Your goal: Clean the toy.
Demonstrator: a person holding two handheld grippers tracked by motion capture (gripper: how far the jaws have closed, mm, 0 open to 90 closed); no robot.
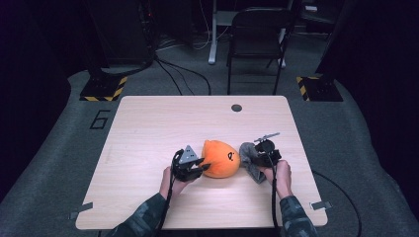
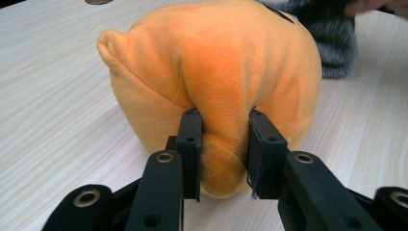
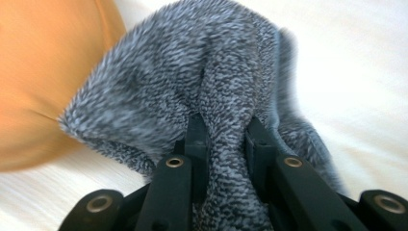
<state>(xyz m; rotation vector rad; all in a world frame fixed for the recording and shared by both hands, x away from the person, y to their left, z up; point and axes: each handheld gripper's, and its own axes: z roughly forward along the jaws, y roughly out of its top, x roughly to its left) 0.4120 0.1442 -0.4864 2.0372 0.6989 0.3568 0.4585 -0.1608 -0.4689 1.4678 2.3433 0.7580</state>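
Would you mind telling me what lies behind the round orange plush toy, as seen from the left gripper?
Behind the round orange plush toy a fuzzy grey knitted cloth shows at its upper right on the pale wooden table. The toy covers most of the cloth.

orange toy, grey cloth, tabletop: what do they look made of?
Orange toy: short-pile plush, likely stuffed; it bulges into a fold between the left gripper jaws, seams showing.
Grey cloth: fuzzy, heathered grey-and-white fleece or chenille knit, limp, bunched in the right gripper.
Table: pale woodgrain, matt; probably laminate rather than solid wood, hard to tell.
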